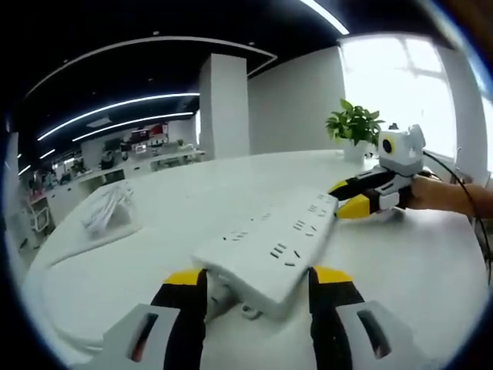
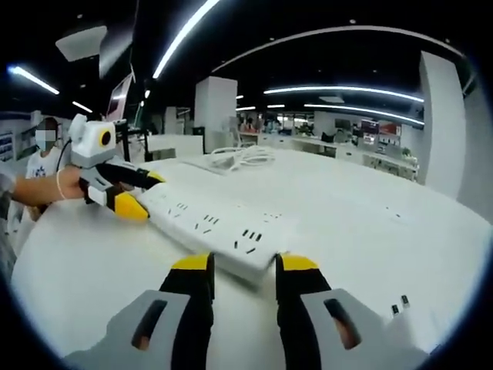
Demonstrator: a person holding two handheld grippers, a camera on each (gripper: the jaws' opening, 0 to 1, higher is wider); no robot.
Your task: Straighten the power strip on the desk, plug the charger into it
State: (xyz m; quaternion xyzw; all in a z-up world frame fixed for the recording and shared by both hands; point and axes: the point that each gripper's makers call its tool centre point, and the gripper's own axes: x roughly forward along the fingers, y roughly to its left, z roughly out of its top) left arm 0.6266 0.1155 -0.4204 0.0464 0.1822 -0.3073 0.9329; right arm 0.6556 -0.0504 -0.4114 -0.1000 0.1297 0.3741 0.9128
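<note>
A long white power strip [image 1: 269, 239] lies on the white desk [image 1: 416, 262], with a gripper at each end. My left gripper [image 1: 258, 277] is shut on the near end in the left gripper view. At the far end, the right gripper [image 1: 347, 196] clamps the strip with its yellow tips. In the right gripper view the same power strip [image 2: 208, 223] runs from my right gripper [image 2: 245, 264], shut on one end, to the left gripper [image 2: 142, 193] at the other. A white charger [image 2: 400, 316] with its prongs up lies at the lower right.
A coiled white cable [image 1: 108, 208] rests on the desk, visible too in the right gripper view as a cable bundle [image 2: 239, 158]. A potted plant [image 1: 354, 127] stands near the window. A person's hand [image 2: 42, 185] holds the left gripper. Office desks fill the background.
</note>
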